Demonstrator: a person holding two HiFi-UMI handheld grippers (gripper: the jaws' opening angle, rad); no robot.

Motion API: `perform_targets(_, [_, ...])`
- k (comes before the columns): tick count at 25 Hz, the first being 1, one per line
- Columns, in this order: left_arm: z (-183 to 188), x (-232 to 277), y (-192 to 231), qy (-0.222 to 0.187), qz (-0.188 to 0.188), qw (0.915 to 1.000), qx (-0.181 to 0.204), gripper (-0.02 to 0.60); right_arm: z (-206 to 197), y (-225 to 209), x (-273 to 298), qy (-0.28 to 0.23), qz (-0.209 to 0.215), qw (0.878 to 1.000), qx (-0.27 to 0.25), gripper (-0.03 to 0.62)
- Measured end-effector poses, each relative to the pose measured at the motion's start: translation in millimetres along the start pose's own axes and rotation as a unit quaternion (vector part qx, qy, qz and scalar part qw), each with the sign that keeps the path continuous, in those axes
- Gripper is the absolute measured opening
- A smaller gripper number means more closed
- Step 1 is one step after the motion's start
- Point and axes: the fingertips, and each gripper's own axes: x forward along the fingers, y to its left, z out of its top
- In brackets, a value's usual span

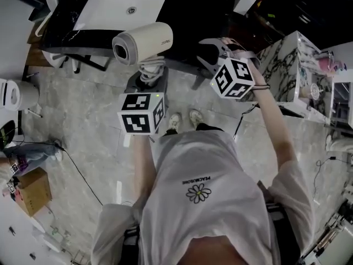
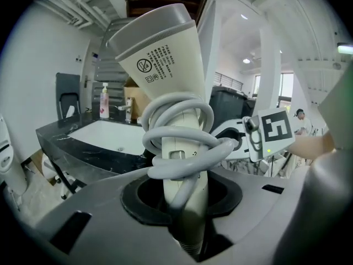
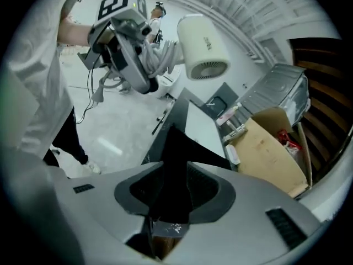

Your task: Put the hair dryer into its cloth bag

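Note:
A cream hair dryer [image 1: 143, 42] is held in the air in front of the counter, its grey cord [image 2: 176, 142] coiled round the handle. My left gripper [image 1: 148, 80] is shut on that handle, and the barrel [image 2: 165, 59] rises above the jaws. In the right gripper view the dryer [image 3: 203, 48] and the left gripper [image 3: 124, 48] show at upper left. My right gripper [image 1: 215, 51] is at the dryer's right, apart from it. A peak of black cloth, the bag [image 3: 174, 153], stands pinched between its jaws. In the head view the bag is lost against the dark counter.
A black counter [image 1: 66, 37] with a white sink [image 1: 124, 7] stands ahead, and a soap bottle [image 2: 103, 101] stands on it. An open cardboard box [image 3: 276, 148] is to the right of the counter. A marble-patterned cabinet [image 1: 287, 65] is at the right, and a small box [image 1: 33, 189] lies on the floor at the left.

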Motion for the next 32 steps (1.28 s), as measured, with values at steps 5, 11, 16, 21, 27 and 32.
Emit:
perform_targets(5, [-17, 3, -1, 0.026, -0.001, 0.9996, 0.008, 0.132, -14, 16, 31, 0.044, 0.049, 0.998, -0.010, 0.107])
perform_targets(11, [-32, 4, -2, 0.042, -0.003, 0.9991, 0.004, 0.132, -25, 28, 45, 0.077, 0.072, 0.994, -0.011, 0.106])
perform_targets(16, [-40, 4, 0, 0.053, -0.003, 0.9986, 0.005, 0.132, -27, 29, 56, 0.085, 0.072, 0.994, 0.003, 0.102])
perform_targets(21, [-45, 3, 2, 0.059, -0.001, 0.9983, 0.003, 0.132, -27, 26, 60, 0.092, 0.057, 0.994, -0.008, 0.034])
perform_targets(27, [-50, 3, 4, 0.069, -0.006, 0.9976, -0.005, 0.132, -18, 15, 51, 0.071, 0.035, 0.997, -0.003, 0.020])
perform_targets(32, [-55, 9, -6, 0.083, -0.036, 0.9957, -0.022, 0.132, -8, -9, 38, 0.045, 0.000, 0.999, 0.011, 0.018])
